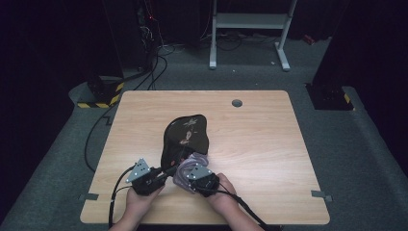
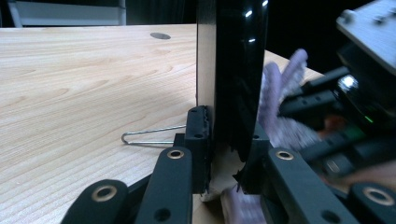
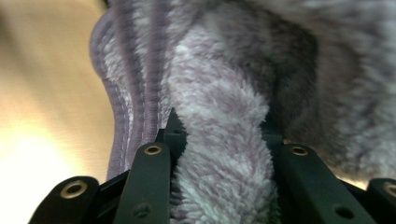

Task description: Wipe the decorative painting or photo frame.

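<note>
- Black tray, glossy, oval-ish with a floral print on its face, sits mid-table, tilted up off the wood, its near edge down toward the 2 grippers.
- In the left gripper view the tray stands edge-on and upright between the 2 black jaws; both pads press on its lower edge.
- Left gripper is at the tray's near-left corner, jaws narrow, clamped on the tray rim.
- Lilac fleece cloth is bunched against the tray's near-right edge, touching it, just beside the left gripper's tip.
- Right gripper is on the cloth, jaws pinching a thick fold of it; in the right gripper view the fold fills the gap between the jaws, pads on both sides.
- In the left gripper view the cloth pokes up just behind the tray, with the right gripper close beside it.
- Both grippers nearly meet at the tray's near end.
- Wire loop lies flat on the table, just left of the left jaw.
- Round grommet hole near the table's far edge, well apart from the tray.
</note>
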### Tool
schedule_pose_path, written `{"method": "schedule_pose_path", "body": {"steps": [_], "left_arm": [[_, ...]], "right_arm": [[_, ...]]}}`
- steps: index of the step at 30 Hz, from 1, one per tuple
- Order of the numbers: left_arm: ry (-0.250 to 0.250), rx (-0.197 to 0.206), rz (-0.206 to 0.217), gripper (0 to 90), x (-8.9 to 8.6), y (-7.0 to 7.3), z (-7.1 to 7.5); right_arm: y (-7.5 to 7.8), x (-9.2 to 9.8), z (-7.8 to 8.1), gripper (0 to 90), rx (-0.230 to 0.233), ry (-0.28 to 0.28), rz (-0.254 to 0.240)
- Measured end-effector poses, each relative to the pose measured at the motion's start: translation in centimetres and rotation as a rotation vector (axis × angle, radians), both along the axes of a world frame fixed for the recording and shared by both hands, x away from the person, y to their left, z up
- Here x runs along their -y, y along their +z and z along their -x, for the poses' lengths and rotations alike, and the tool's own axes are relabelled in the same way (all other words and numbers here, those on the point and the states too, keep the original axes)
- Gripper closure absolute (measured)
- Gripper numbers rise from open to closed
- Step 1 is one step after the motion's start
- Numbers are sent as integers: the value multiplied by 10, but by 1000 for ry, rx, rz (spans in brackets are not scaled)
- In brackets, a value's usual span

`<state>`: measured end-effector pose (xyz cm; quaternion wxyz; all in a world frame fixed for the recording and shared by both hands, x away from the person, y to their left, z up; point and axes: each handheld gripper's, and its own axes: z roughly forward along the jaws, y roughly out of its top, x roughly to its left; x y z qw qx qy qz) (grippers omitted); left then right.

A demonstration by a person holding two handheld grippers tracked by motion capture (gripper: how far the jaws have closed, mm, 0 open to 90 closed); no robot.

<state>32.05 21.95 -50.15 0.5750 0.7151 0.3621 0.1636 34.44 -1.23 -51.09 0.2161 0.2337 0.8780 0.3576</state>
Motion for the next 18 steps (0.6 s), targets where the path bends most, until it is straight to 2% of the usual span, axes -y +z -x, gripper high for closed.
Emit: {"method": "schedule_pose_path", "body": {"steps": [7, 12, 14, 18], "left_arm": [[0, 1, -3, 775, 0, 0, 0], [-2, 1, -4, 776, -1, 0, 0], [-5, 2, -3, 776, -1, 0, 0], [-9, 0, 0, 770, -1, 0, 0]], "right_arm": [[0, 29, -36, 669, 5, -129, 0], [-1, 50, -58, 669, 0, -227, -17], [-1, 55, -62, 669, -13, -247, -31], [-2, 56, -60, 667, -7, -245, -42]]}}
